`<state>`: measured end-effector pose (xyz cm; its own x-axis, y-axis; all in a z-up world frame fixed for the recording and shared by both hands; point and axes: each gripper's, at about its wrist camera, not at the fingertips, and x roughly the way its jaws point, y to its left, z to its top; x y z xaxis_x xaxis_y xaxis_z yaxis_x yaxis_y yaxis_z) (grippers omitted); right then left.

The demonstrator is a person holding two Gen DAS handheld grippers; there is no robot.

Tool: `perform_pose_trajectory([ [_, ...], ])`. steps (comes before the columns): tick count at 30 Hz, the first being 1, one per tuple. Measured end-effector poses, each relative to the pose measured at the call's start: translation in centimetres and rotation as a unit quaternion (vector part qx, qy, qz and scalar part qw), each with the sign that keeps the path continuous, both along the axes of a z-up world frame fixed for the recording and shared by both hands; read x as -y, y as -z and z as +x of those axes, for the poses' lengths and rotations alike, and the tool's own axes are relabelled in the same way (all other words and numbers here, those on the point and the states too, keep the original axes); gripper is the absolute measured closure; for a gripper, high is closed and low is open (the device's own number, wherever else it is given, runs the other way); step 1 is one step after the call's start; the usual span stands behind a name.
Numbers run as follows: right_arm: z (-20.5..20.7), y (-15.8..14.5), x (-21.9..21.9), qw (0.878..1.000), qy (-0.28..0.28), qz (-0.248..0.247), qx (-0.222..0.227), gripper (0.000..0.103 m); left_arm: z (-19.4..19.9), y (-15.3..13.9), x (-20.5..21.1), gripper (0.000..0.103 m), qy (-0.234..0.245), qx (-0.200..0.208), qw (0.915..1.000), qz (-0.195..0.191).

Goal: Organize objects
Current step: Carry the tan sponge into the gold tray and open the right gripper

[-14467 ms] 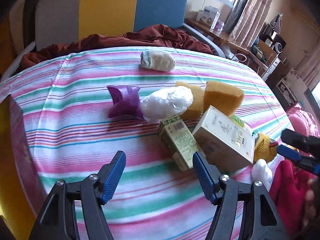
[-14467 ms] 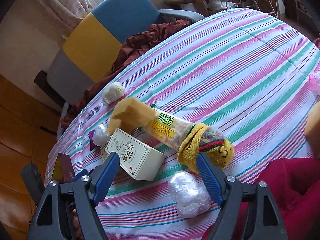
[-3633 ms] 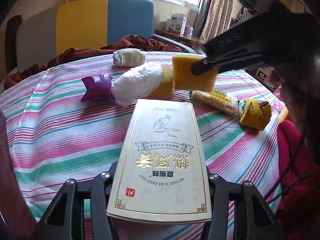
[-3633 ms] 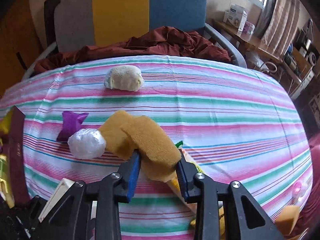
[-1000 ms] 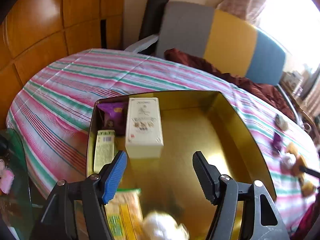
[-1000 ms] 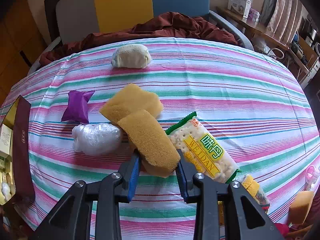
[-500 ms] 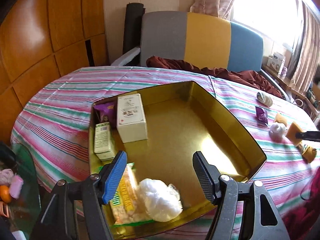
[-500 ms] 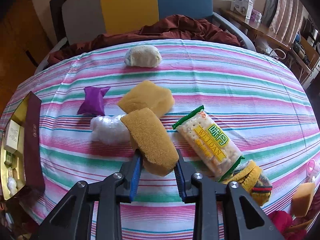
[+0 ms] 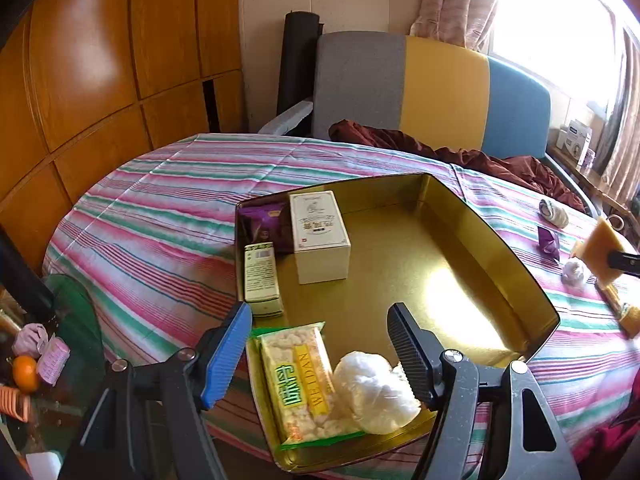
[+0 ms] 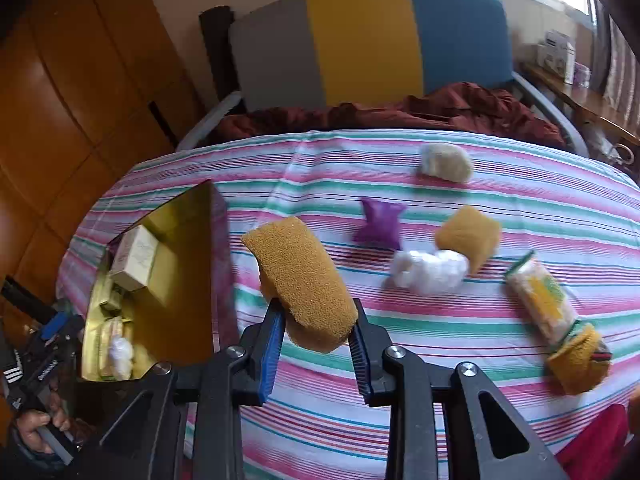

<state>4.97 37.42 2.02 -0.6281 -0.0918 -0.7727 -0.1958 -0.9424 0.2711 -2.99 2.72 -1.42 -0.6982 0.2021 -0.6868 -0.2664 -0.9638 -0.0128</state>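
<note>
A gold tin box [image 9: 492, 248] lies on the striped table. In it are a cream carton [image 9: 320, 236], a green carton [image 9: 262, 276], a purple packet [image 9: 262, 224], a cracker pack [image 9: 298, 380] and a white plastic bundle [image 9: 374, 392]. My left gripper [image 9: 320, 348] is open and empty above the box's near end. My right gripper [image 10: 316, 344] is shut on a yellow sponge [image 10: 300, 280], held above the table right of the box [image 10: 180, 240]. The sponge also shows far right in the left wrist view [image 9: 600, 248].
On the cloth lie a second sponge [image 10: 468, 236], a purple packet [image 10: 380, 224], a white plastic bundle [image 10: 432, 268], a cracker pack [image 10: 540, 296], a yellow knit item [image 10: 580, 360] and a rolled sock [image 10: 444, 162]. A colour-block chair [image 10: 368, 36] stands behind the table.
My left gripper has drawn back from the box, empty. My right gripper has carried the sponge left, toward the box.
</note>
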Motion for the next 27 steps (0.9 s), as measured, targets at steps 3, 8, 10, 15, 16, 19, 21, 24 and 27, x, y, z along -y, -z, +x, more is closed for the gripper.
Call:
perform_pose_trajectory([
  [3, -2.1, 0.1, 3.8, 0.999, -0.045, -0.014, -0.003, 0.073, 0.0, 0.0, 0.4, 0.032, -0.003, 0.001, 1.0000, 0.001],
  [8, -5.5, 1.2, 9.6, 0.994, -0.107, -0.025, 0.013, 0.073, -0.2, 0.1, 1.1, 0.032, -0.010, 0.003, 0.9999, 0.010],
  [10, -6.9, 2.1, 11.6, 0.991, -0.126, -0.024, 0.027, 0.073, -0.3, 0.2, 1.4, 0.032, -0.013, 0.004, 0.9998, 0.015],
  [15, -9.8, 4.5, 15.8, 0.985, -0.162, -0.017, 0.064, 0.073, -0.6, 0.5, 2.2, 0.032, -0.024, 0.009, 0.9993, 0.027],
  [16, -10.3, 5.1, 16.5, 0.983, -0.169, -0.015, 0.072, 0.073, -0.7, 0.6, 2.3, 0.032, -0.027, 0.010, 0.9992, 0.029],
  [19, -11.1, 6.5, 18.3, 0.978, -0.190, -0.013, 0.089, 0.071, -1.0, 0.7, 2.9, 0.030, -0.036, 0.013, 0.9985, 0.039],
  [21, -11.3, 7.2, 19.1, 0.975, -0.202, -0.020, 0.092, 0.070, -1.2, 0.8, 3.3, 0.028, -0.042, 0.014, 0.9981, 0.044],
  [24, -11.1, 7.7, 19.4, 0.972, -0.215, -0.035, 0.086, 0.055, -1.3, 0.8, 3.6, 0.028, -0.047, 0.016, 0.9977, 0.047],
  [27, -10.5, 7.6, 19.1, 0.972, -0.219, -0.043, 0.078, 0.039, -1.4, 1.0, 3.6, 0.028, -0.047, 0.017, 0.9978, 0.044],
])
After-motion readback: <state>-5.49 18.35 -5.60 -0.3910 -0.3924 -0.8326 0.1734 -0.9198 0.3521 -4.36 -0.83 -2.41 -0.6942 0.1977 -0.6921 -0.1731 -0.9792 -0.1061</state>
